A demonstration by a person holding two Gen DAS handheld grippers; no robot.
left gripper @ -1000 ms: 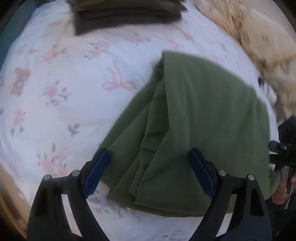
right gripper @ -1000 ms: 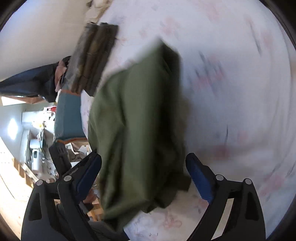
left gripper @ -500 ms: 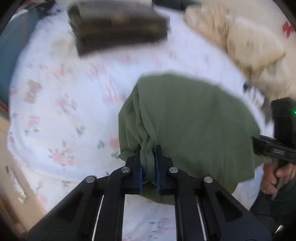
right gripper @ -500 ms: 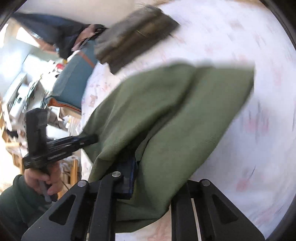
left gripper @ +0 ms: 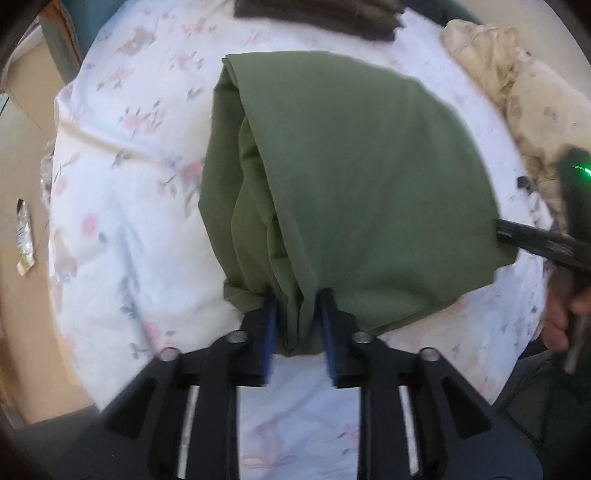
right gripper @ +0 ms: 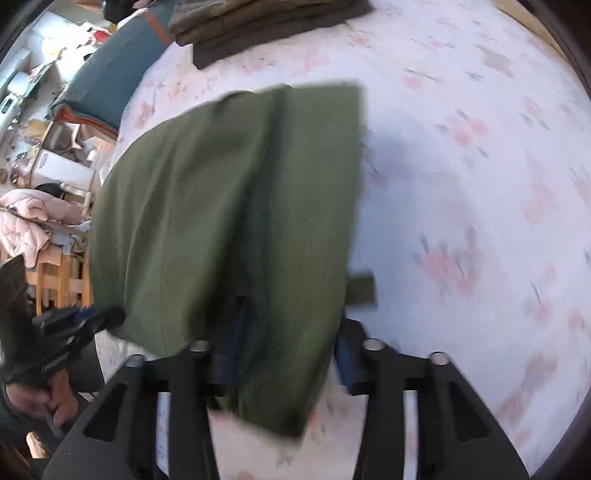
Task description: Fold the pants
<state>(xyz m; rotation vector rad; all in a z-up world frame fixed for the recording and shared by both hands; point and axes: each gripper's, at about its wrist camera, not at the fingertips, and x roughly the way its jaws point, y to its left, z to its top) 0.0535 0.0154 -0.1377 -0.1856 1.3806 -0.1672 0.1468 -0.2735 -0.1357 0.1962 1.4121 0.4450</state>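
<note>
The folded green pants (left gripper: pixel 354 192) are laid on the floral bedsheet (left gripper: pixel 122 206), near the stack of dark folded clothes (right gripper: pixel 258 22). The jaws of the left gripper (left gripper: pixel 297 325) have just been opening, with a bunch of the pants' near edge between the blue pads; whether it is pressed cannot be told. The right gripper (right gripper: pixel 288 354) has also been opening, its fingers spread around the pants' other corner.

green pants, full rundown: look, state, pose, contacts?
The green pants are plain olive woven cloth, folded into a thick multi-layer bundle with the layered folds showing on one side in the left wrist view. They lie on the floral bedsheet, near edge gathered. The left claw has bunched cloth between its blue pads, its jaws just having opened. The right claw straddles the other near corner, its jaws also just having opened; motion blur hides whether the pads press. A small tab sticks out at the right edge.
</note>
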